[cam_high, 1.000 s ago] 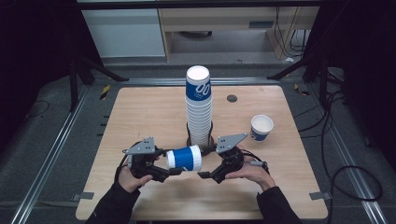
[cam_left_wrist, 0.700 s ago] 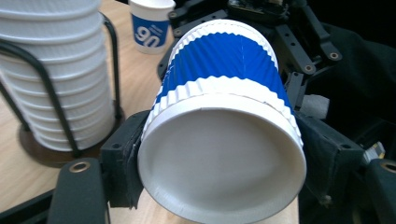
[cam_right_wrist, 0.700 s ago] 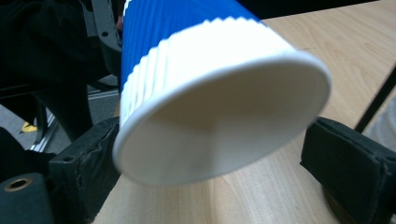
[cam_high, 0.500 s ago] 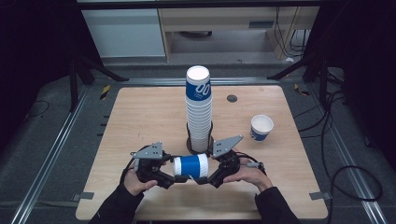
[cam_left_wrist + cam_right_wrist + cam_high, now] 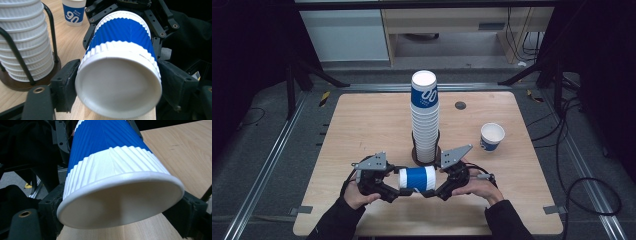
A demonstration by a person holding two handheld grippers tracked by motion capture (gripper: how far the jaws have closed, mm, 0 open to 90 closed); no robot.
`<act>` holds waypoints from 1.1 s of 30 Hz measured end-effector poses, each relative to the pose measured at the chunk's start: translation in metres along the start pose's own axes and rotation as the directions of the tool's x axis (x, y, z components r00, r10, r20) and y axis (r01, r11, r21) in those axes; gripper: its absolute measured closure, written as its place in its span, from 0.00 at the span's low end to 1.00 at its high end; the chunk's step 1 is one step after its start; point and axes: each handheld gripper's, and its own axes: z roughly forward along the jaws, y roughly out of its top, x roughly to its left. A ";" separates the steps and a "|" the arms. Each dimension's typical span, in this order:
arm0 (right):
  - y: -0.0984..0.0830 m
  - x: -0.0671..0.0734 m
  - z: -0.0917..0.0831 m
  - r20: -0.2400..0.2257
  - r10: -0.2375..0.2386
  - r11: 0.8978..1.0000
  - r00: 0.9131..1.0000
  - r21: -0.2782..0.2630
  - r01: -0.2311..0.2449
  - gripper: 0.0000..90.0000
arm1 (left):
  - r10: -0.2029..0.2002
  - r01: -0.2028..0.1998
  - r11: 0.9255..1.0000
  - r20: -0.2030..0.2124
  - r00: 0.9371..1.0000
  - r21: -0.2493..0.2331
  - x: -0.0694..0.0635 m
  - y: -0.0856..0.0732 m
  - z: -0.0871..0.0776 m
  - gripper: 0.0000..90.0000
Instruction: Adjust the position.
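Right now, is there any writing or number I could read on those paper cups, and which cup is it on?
"90", white on blue: on the lone white-and-blue paper cup standing upright on the wooden table; the small print above it is too blurred to read.
"00" or similar: on the top cup of the tall stack of ribbed paper cups; too small to be sure.
Ribbed blue-and-white cup held between both grippers: no text visible.

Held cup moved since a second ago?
Yes. The blue-and-white cup has shifted slightly toward the table's near edge, away from the cup stack.

Ribbed paper cup (image 5: 417,179); matt wood table (image 5: 362,125)
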 end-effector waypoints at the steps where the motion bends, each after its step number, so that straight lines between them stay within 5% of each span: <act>1: 0.000 0.000 -0.001 0.001 0.001 1.000 1.000 -0.002 -0.001 0.18 | -0.001 0.001 1.000 -0.003 1.000 -0.003 0.000 0.000 -0.001 0.24; 8: 0.001 -0.002 -0.010 0.046 -0.005 1.000 0.999 0.004 0.004 0.18 | 0.009 -0.009 1.000 -0.046 0.999 0.009 0.006 0.001 -0.013 0.19; 14: -0.002 -0.004 -0.011 0.081 -0.015 0.999 0.997 0.045 0.011 0.18 | 0.006 -0.001 0.996 -0.058 0.998 0.091 0.011 -0.004 -0.008 0.16; 19: -0.005 -0.003 -0.002 0.100 -0.042 0.991 0.994 0.131 0.028 0.17 | 0.026 -0.017 0.987 -0.057 0.998 0.158 0.011 -0.008 0.000 0.15; 30: -0.006 0.004 0.019 0.070 -0.085 0.969 0.994 0.240 0.066 0.17 | 0.092 -0.071 0.950 -0.054 0.994 0.303 0.003 -0.014 0.022 0.16; 33: -0.006 0.005 0.024 0.065 -0.095 0.962 0.993 0.264 0.075 0.17 | 0.115 -0.093 0.934 -0.042 0.993 0.345 0.002 -0.016 0.027 0.17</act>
